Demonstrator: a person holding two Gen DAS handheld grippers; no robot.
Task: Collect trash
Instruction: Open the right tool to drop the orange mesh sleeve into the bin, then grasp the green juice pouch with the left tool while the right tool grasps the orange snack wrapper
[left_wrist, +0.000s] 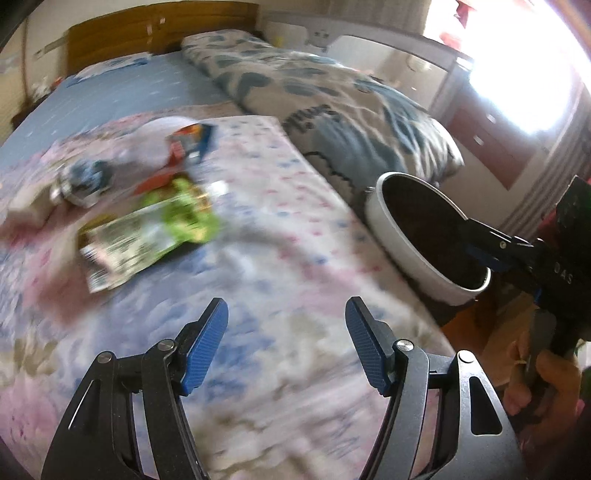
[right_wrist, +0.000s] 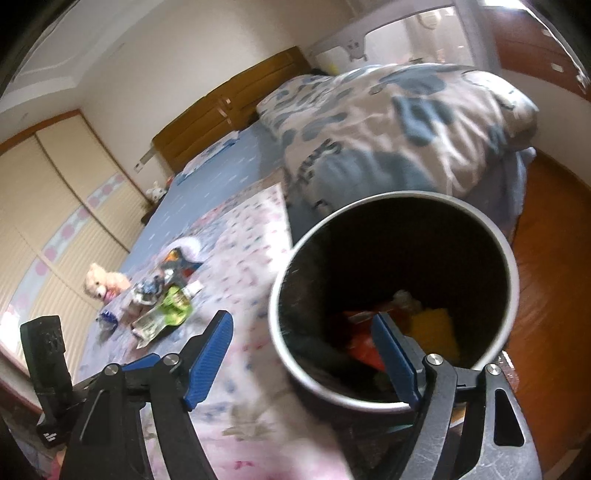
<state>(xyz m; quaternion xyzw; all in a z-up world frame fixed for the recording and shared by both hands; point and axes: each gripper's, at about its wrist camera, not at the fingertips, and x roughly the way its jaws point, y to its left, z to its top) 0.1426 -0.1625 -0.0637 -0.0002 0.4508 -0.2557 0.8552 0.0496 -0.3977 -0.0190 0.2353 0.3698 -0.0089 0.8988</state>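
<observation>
With both the left gripper (left_wrist: 286, 317) and right gripper (right_wrist: 303, 332) released and empty, the remaining wrappers (left_wrist: 147, 225) lie on the bed (left_wrist: 280, 229) well left of the bin (left_wrist: 424, 236), so approach the green wrapper low, fingers straddling its edge.

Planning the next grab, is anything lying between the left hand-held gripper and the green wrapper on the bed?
Nothing visible: only bare floral bedspread separates the open left hand-held gripper from the green wrapper.
</observation>
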